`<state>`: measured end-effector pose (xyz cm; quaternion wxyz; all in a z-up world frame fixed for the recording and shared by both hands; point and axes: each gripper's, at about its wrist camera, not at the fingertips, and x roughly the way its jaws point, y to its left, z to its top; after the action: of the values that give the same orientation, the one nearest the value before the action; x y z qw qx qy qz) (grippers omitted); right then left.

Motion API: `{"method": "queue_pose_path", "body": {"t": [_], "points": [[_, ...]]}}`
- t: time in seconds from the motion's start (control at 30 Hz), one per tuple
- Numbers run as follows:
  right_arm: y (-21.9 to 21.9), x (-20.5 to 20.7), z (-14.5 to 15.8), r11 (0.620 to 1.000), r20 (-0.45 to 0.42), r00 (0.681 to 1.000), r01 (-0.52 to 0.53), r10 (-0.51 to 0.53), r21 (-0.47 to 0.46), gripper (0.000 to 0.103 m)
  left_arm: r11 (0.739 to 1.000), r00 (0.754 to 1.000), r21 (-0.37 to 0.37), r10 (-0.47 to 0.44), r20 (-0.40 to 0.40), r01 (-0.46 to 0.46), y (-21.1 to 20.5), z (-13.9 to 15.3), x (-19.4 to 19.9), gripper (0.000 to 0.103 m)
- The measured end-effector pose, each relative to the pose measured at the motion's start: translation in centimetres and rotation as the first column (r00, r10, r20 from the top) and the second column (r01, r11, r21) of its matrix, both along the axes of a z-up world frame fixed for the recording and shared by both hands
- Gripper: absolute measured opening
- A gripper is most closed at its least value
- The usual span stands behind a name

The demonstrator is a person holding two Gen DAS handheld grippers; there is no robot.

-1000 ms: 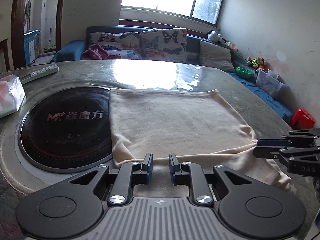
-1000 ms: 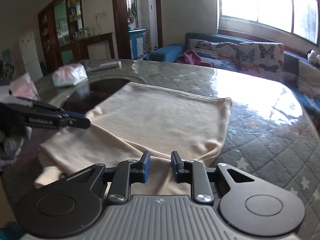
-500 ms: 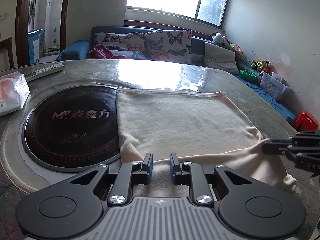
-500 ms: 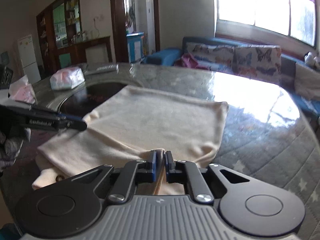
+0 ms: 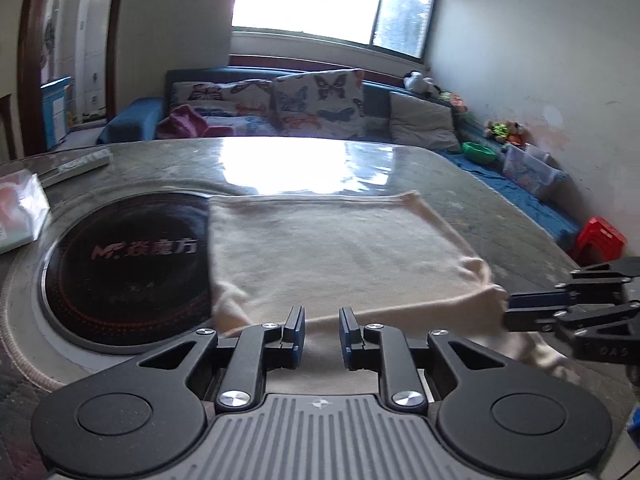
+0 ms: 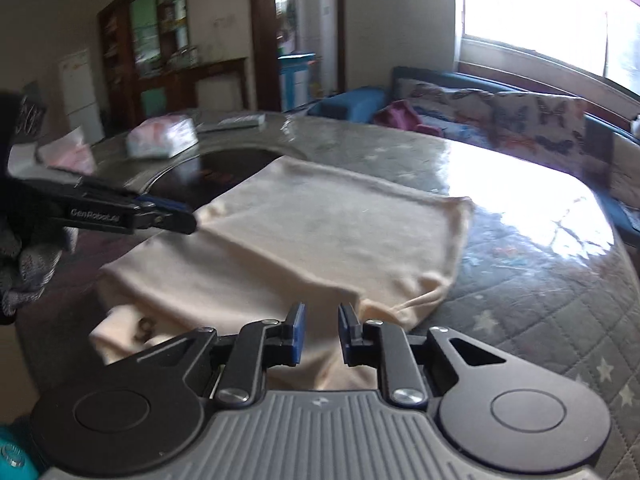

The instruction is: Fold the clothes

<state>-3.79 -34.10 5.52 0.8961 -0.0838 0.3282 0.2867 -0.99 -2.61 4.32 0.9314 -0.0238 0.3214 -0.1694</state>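
A sunlit living room, with a quilted counter [image 5: 500,208] carrying a cream garment [image 5: 328,252] at its near edge.
The right claw [image 6: 322,330], pinching the hem half a second ago, is now gaping open; the left claw [image 5: 320,332] is staying open too, so this fold looks laid.

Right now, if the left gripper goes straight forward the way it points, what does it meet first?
Probably the cream garment: the open left gripper points over its folded near edge, on the table. Its height above the cloth is unclear.
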Motion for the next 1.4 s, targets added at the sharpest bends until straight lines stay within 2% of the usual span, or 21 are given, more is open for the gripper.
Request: {"method": "queue_pose_path", "body": {"t": [0.1, 0.23, 0.37, 0.53, 0.7, 0.77, 0.83, 0.93, 1.07, 1.2, 1.4], "points": [[1.1, -0.6, -0.8, 0.998, -0.007, 0.999, -0.050, 0.050, -0.043, 0.017, 0.998, 0.998, 0.019, -0.058, -0.007, 0.058, -1.4, -0.5, -0.7, 0.020], [1.1, -1.8, -1.2, 0.995, -0.009, 0.997, -0.071, 0.070, -0.076, 0.017, 0.994, 0.996, 0.069, -0.088, -0.030, 0.090, -2.3, -1.8, -1.3, 0.020], [1.2, -2.5, -0.3, 0.997, 0.007, 0.998, -0.059, 0.059, -0.055, 0.017, 0.993, 0.995, 0.072, -0.086, -0.043, 0.089, -1.7, -2.0, -1.6, 0.020], [1.1, -2.6, -1.1, 0.997, -0.013, 0.998, -0.056, 0.055, -0.061, 0.017, 0.993, 0.996, 0.096, -0.069, -0.049, 0.073, -0.5, -1.9, -2.1, 0.020], [0.8, -3.1, -0.2, 0.995, -0.014, 0.997, -0.076, 0.075, -0.058, 0.018, 0.982, 0.994, 0.155, -0.100, -0.042, 0.105, 0.7, -0.8, -3.7, 0.022], [0.8, -3.4, 0.0, 0.993, -0.013, 0.995, -0.096, 0.095, -0.073, 0.022, 0.967, 0.989, 0.204, -0.148, -0.032, 0.151, 0.7, -0.5, -4.8, 0.028], [1.0, -3.9, 0.2, 0.987, -0.004, 0.992, -0.122, 0.123, -0.106, 0.023, 0.940, 0.979, 0.275, -0.204, -0.020, 0.201, 0.5, -0.4, -6.1, 0.035], [0.9, -4.5, 0.4, 0.979, -0.005, 0.988, -0.154, 0.155, -0.131, 0.025, 0.891, 0.958, 0.364, -0.285, -0.022, 0.273, -0.1, -1.0, -7.7, 0.036], [0.9, -5.2, 0.5, 0.968, -0.003, 0.982, -0.185, 0.188, -0.168, 0.030, 0.830, 0.928, 0.441, -0.371, -0.020, 0.342, -1.3, -2.1, -9.0, 0.036], [0.9, -6.0, 0.6, 0.960, -0.001, 0.978, -0.204, 0.208, -0.193, 0.035, 0.800, 0.902, 0.465, -0.432, 0.010, 0.378, -2.5, -2.8, -9.4, 0.036], [1.1, -7.2, 0.5, 0.944, -0.002, 0.969, -0.240, 0.246, -0.227, 0.040, 0.770, 0.880, 0.512, -0.471, 0.056, 0.380, -3.3, -3.3, -9.3, 0.036]]}}
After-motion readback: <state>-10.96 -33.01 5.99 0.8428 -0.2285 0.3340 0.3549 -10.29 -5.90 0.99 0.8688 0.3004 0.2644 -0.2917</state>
